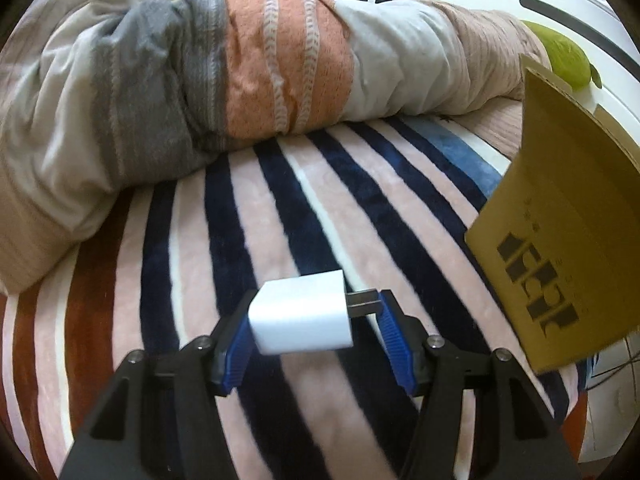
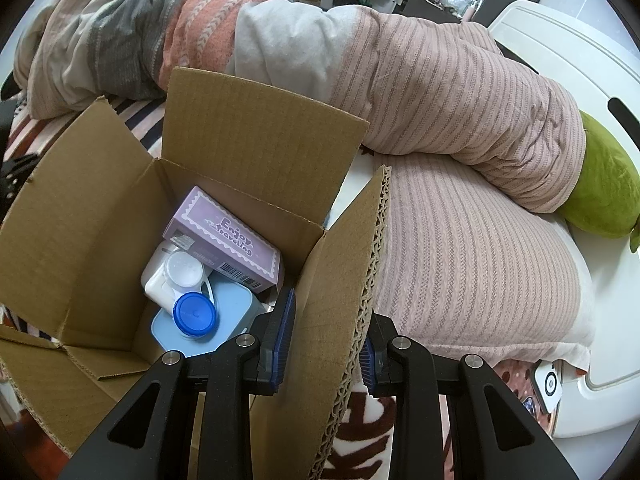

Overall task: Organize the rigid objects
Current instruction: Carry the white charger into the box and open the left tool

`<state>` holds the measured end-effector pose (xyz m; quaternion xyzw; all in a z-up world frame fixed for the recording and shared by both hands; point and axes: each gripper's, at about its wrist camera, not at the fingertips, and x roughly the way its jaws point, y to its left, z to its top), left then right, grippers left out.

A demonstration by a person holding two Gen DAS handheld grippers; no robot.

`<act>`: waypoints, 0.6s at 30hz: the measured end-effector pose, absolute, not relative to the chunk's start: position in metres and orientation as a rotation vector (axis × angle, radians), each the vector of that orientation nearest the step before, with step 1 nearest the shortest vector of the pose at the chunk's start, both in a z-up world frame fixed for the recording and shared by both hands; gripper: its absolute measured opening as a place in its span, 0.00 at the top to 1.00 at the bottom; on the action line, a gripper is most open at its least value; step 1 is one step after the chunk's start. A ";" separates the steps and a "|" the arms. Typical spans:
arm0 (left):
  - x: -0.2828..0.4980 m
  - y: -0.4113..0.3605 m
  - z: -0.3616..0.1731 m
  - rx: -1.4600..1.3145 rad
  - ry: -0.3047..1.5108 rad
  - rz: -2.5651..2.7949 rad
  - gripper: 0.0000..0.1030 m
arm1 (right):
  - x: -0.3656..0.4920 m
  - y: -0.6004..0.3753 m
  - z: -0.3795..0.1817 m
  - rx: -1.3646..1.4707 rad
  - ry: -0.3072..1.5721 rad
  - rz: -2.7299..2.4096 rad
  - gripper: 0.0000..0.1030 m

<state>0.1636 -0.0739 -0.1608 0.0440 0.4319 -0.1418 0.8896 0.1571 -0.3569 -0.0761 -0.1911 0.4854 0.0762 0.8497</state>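
Observation:
My left gripper (image 1: 316, 320) is shut on a white plug charger (image 1: 302, 316), held above the striped blanket, its metal prongs (image 1: 362, 302) pointing right against the right pad. The cardboard box (image 1: 560, 220) stands to its right. In the right wrist view my right gripper (image 2: 326, 332) straddles the box's right flap (image 2: 344, 280), one blue pad on each side, with a gap to the inner pad. Inside the box lie a purple carton (image 2: 224, 236), a white case with a clear round lid (image 2: 176, 276), a blue-capped lens case (image 2: 195, 314) and a light-blue box (image 2: 236, 312).
A rolled duvet (image 1: 240, 72) in grey, orange and pink lies across the back of the bed. A green plush (image 2: 608, 196) rests at the right by a white headboard (image 2: 560, 52). A phone-like item (image 2: 550, 384) lies at the bed's right edge.

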 end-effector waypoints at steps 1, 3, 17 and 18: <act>0.159 -0.071 -0.160 0.086 0.889 -0.297 0.46 | 0.157 -0.357 -0.076 -0.402 1.022 0.160 0.76; 0.151 -0.068 -0.153 0.080 0.860 -0.302 0.46 | 0.158 -0.357 -0.076 -0.402 1.022 0.160 0.76; 0.105 -0.131 -0.021 0.121 0.631 -0.509 0.46 | 0.158 -0.357 -0.075 -0.403 1.017 0.162 0.76; 0.103 -0.141 -0.017 0.115 0.637 -0.537 0.46 | 0.157 -0.357 -0.075 -0.403 1.016 0.162 0.76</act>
